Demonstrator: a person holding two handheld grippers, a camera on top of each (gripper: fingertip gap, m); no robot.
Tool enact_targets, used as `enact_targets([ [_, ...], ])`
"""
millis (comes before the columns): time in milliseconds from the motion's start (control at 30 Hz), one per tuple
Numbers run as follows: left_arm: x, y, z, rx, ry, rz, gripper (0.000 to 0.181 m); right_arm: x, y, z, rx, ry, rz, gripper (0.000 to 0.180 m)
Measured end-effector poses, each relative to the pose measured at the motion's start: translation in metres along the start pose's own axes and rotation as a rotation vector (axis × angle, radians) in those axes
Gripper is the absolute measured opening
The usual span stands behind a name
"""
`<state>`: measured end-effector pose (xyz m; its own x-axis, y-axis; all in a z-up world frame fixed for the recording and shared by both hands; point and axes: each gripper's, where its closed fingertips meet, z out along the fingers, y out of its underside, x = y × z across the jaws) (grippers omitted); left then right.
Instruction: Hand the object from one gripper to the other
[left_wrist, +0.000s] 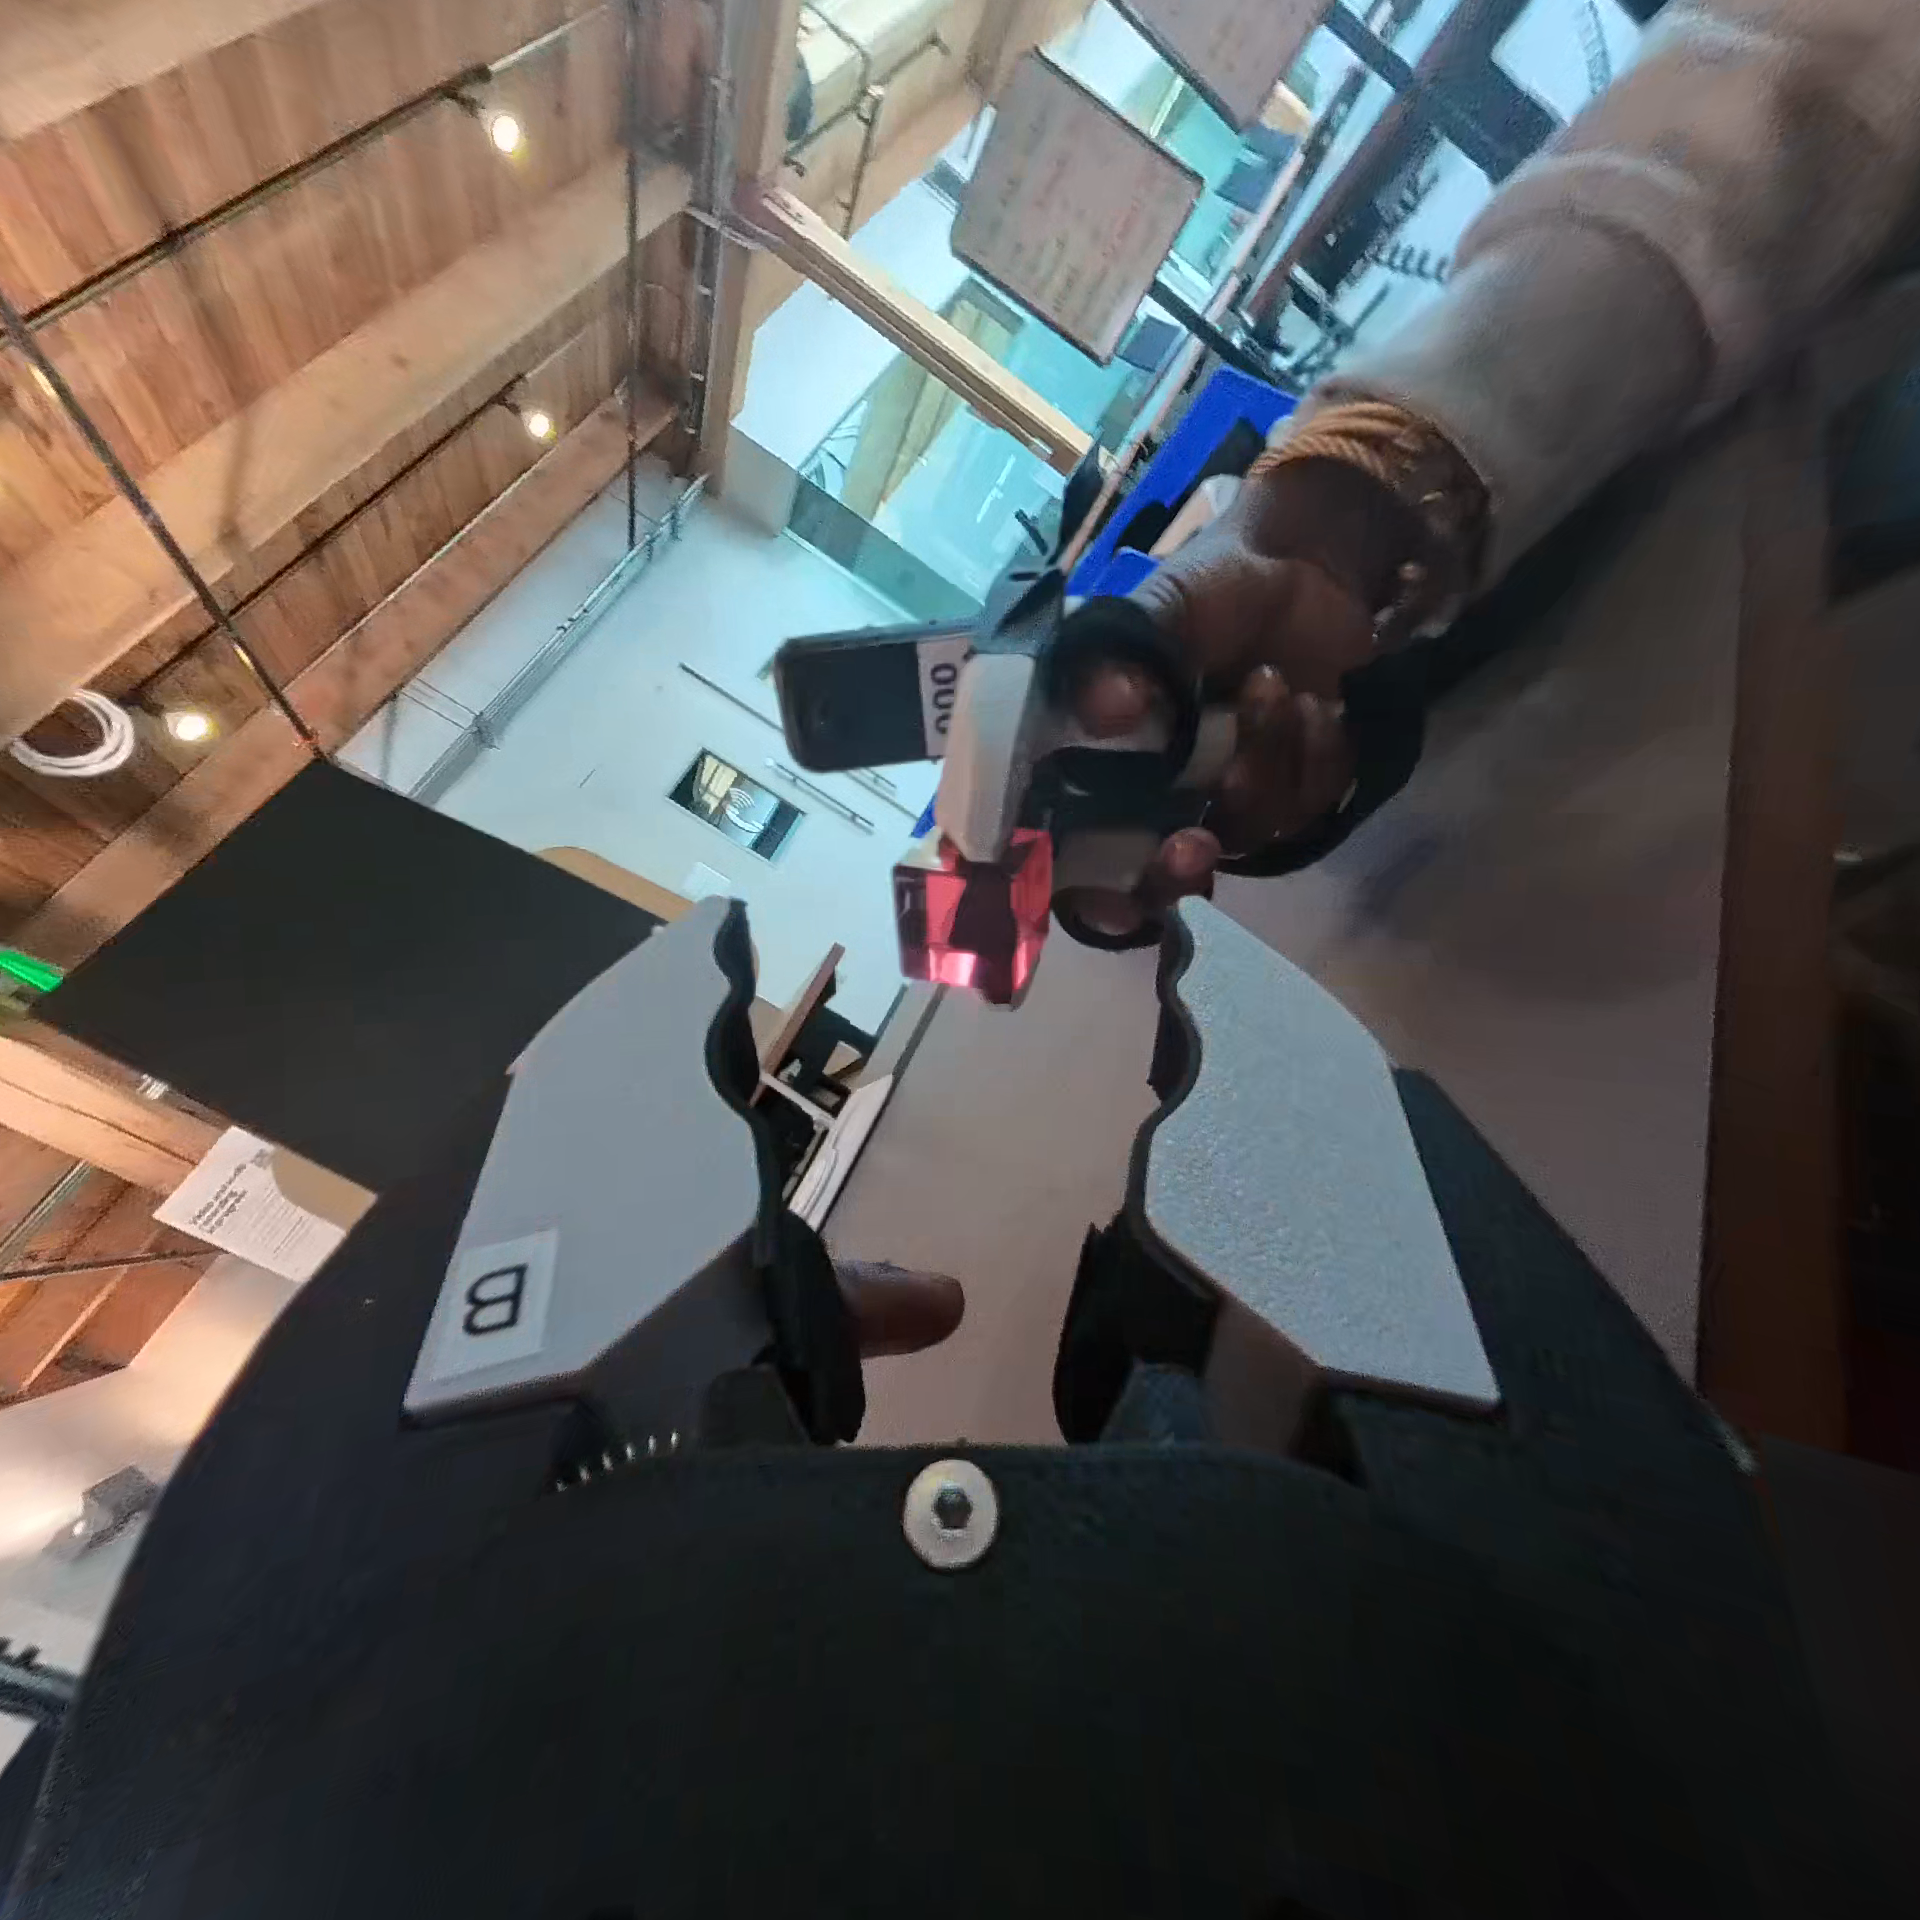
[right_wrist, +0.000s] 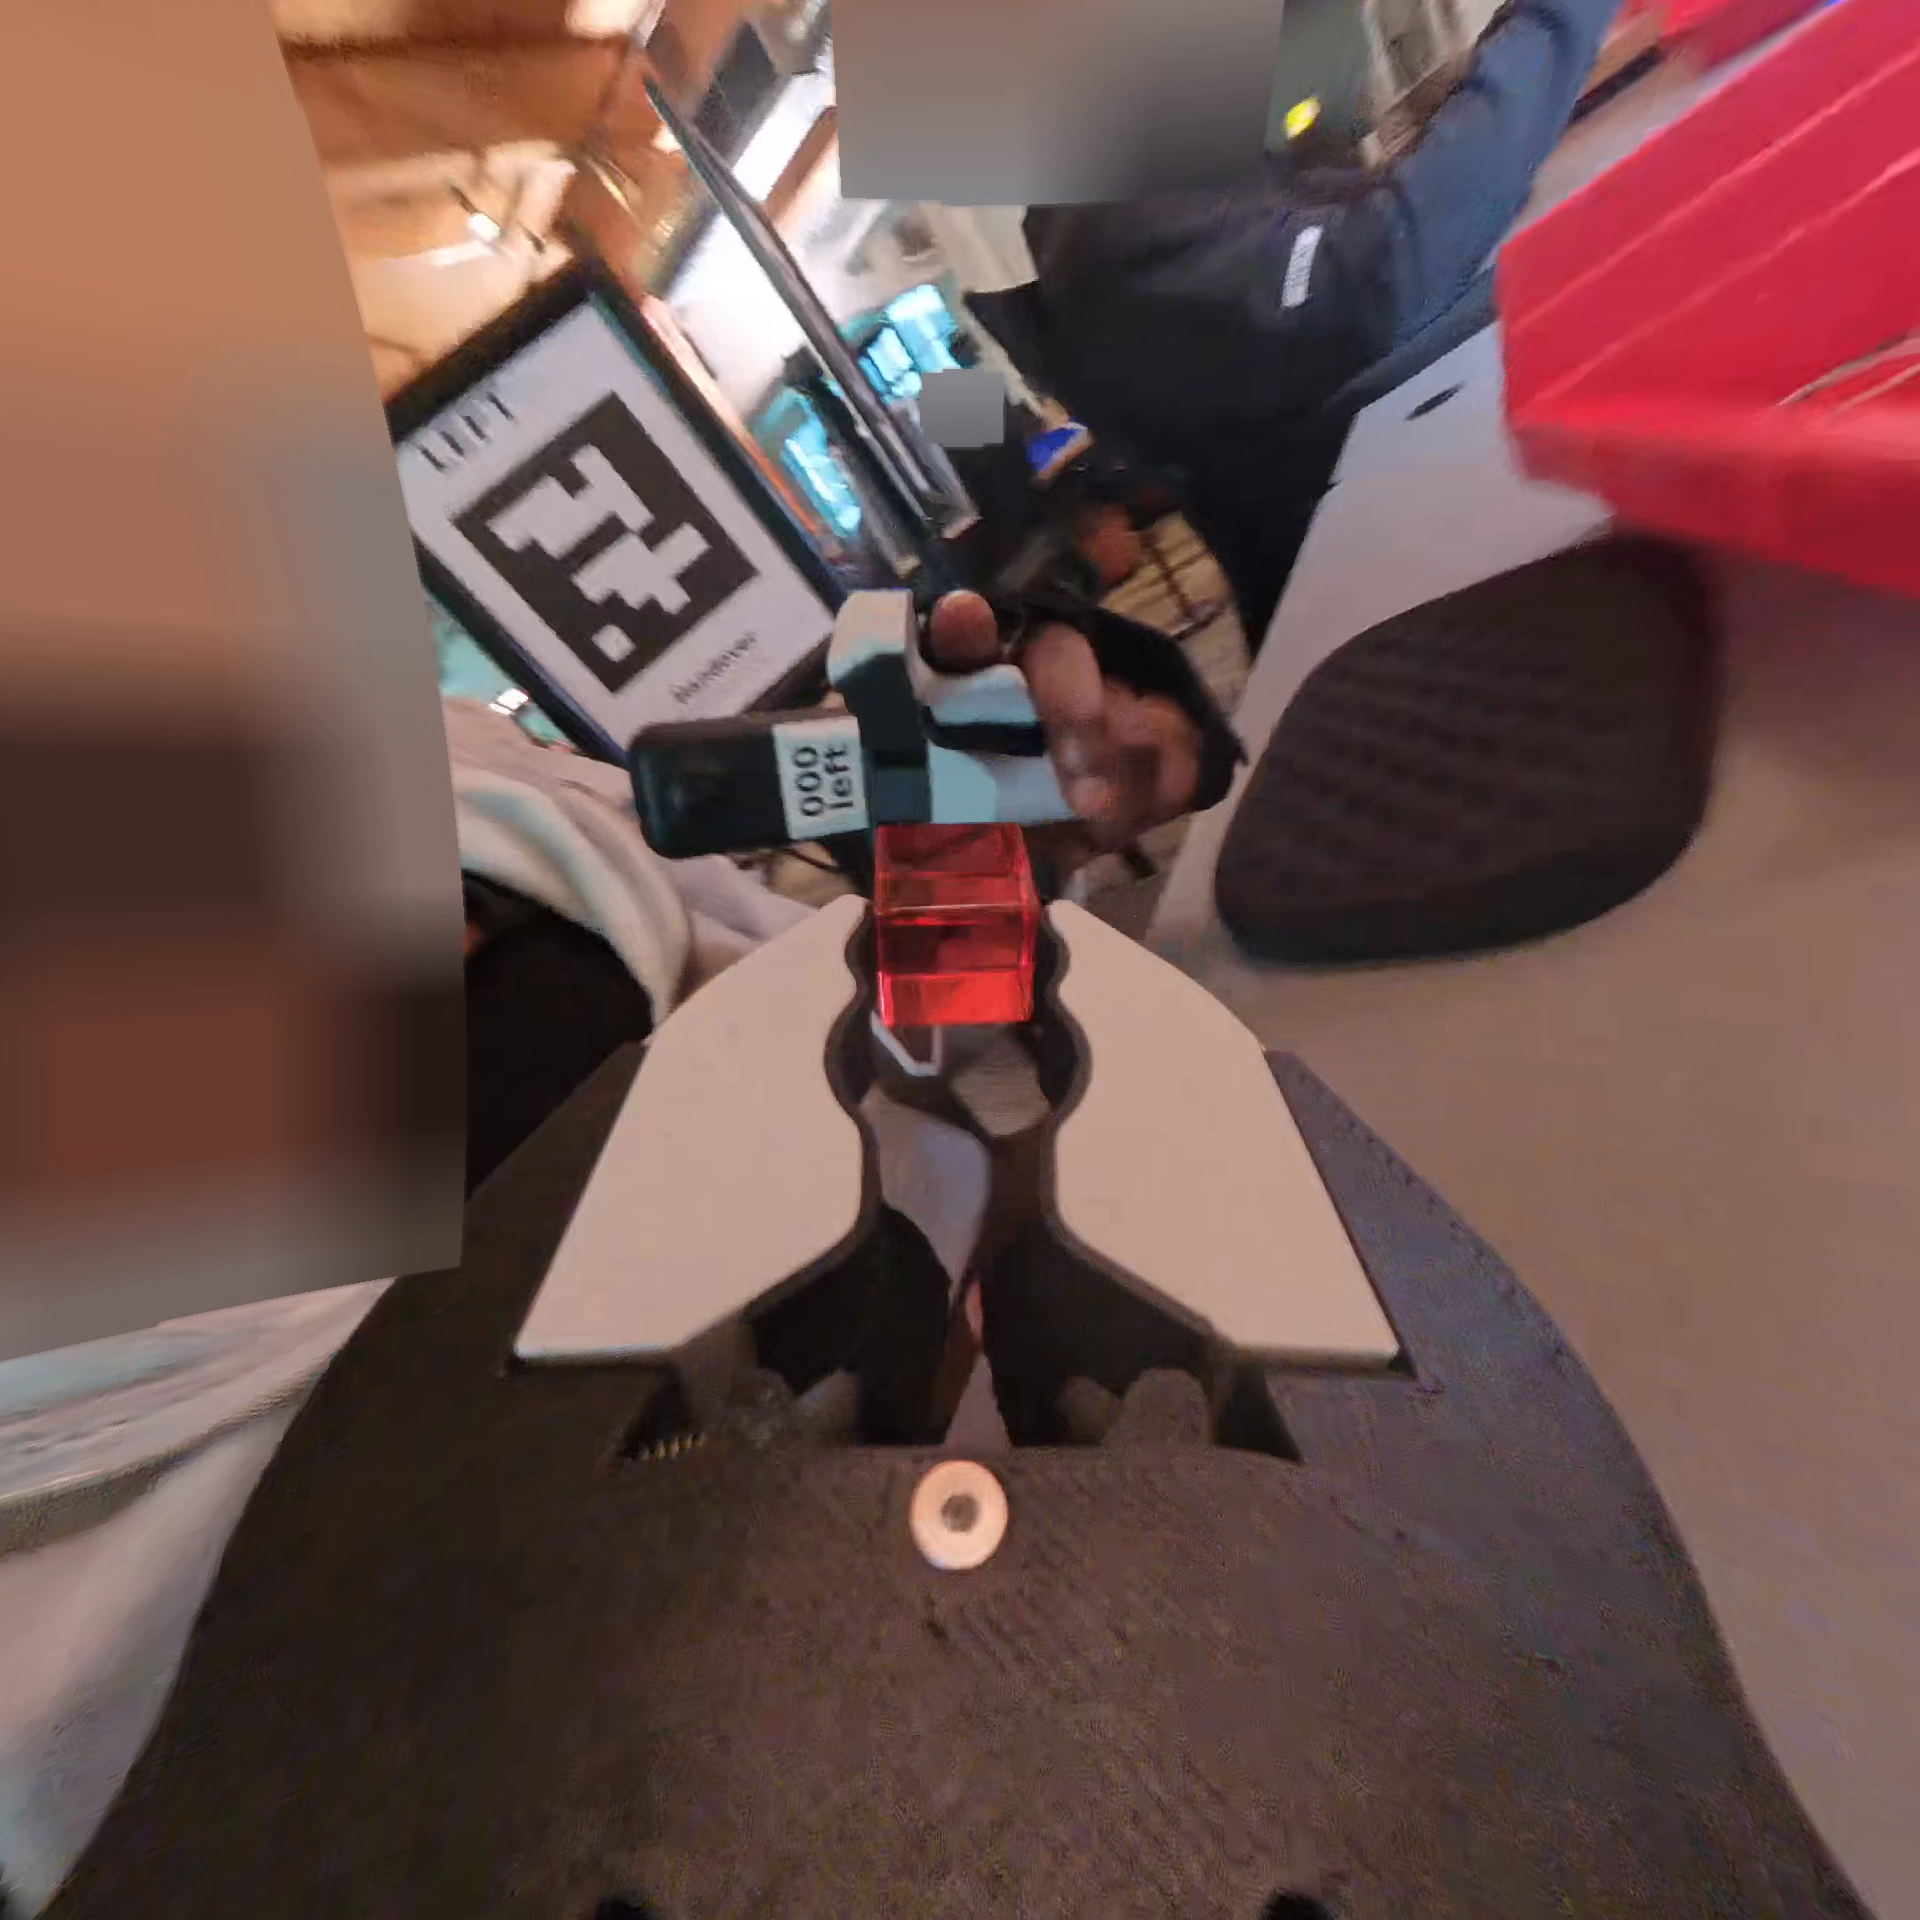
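Left wrist view: my left gripper (left_wrist: 951, 940), grey fingers with wavy black pads, stands wide apart and empty; beyond its tips, just off the gap, a translucent red cube (left_wrist: 971, 920) sits clamped in the right gripper (left_wrist: 997, 883), which a hand (left_wrist: 1247, 665) in a pale sleeve (left_wrist: 1621, 270) holds. The cube is near my left fingertips but apart from them, not yet between them. Right wrist view: the right gripper (right_wrist: 954, 951) is closed on the red cube (right_wrist: 951, 935), one pad on each side face, cube at the very tips. The left gripper (right_wrist: 914, 727) shows straight beyond, directly behind the cube; whether it touches the cube I cannot tell here. A framed marker board (right_wrist: 613, 540) and a dark mesh pad (right_wrist: 1455, 769) lie in the background. Step in hand, as I judge: approach before transfer, giver gripping, receiver open. Next move calls for bringing the cube's free faces between the left pads, closing the left, and only then releasing the right.
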<state>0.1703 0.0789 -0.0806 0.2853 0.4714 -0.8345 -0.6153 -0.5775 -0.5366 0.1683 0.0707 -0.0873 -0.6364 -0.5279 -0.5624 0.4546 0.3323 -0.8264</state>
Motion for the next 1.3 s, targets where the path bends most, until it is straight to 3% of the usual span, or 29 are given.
enact_targets([
  [200,0.017,0.004,0.008,-0.045,0.056,0.081,0.053,-0.009,0.021,0.011,-0.111,-0.086,0.092,0.028],
  [333,0.016,0.004,0.007,-0.054,0.093,-0.095,0.037,-0.010,0.020,0.013,-0.109,-0.085,0.061,0.028],
  [400,0.002,0.007,0.007,-0.050,0.044,-0.282,0.028,-0.007,0.010,0.012,-0.067,-0.042,-0.031,0.041],
  [500,-0.013,0.006,0.007,0.024,0.061,-0.734,0.028,0.000,-0.008,0.005,-0.010,0.134,-0.353,0.069],
  [600,-0.013,0.002,0.008,0.109,0.189,-1.234,0.028,0.001,-0.023,-0.001,-0.003,0.359,-0.862,0.089],
  [700,-0.005,-0.007,0.005,0.178,0.371,-1.501,0.028,-0.004,-0.022,-0.001,-0.073,0.545,-1.318,0.072],
  [800,0.006,-0.009,0.005,0.148,0.473,-1.586,0.028,-0.009,-0.014,0.004,-0.125,0.589,-1.534,0.060],
  [867,0.014,-0.014,0.004,0.131,0.546,-1.597,0.028,-0.008,-0.007,0.008,-0.162,0.577,-1.574,0.053],
  [933,0.016,-0.017,0.005,0.138,0.569,-1.601,0.028,-0.007,0.000,0.010,-0.201,0.545,-1.585,0.030],
  [1067,0.007,-0.020,0.003,0.214,0.496,-1.437,0.039,-0.011,-0.001,0.010,-0.167,0.484,-1.433,0.029],
  [1167,-0.008,-0.013,0.000,0.199,0.243,-1.017,0.068,-0.005,-0.011,0.004,-0.092,0.424,-1.062,0.029],
  [1300,-0.015,0.003,-0.006,0.024,0.016,-0.304,0.071,0.002,-0.010,0.002,0.000,0.176,-0.329,0.028],
])
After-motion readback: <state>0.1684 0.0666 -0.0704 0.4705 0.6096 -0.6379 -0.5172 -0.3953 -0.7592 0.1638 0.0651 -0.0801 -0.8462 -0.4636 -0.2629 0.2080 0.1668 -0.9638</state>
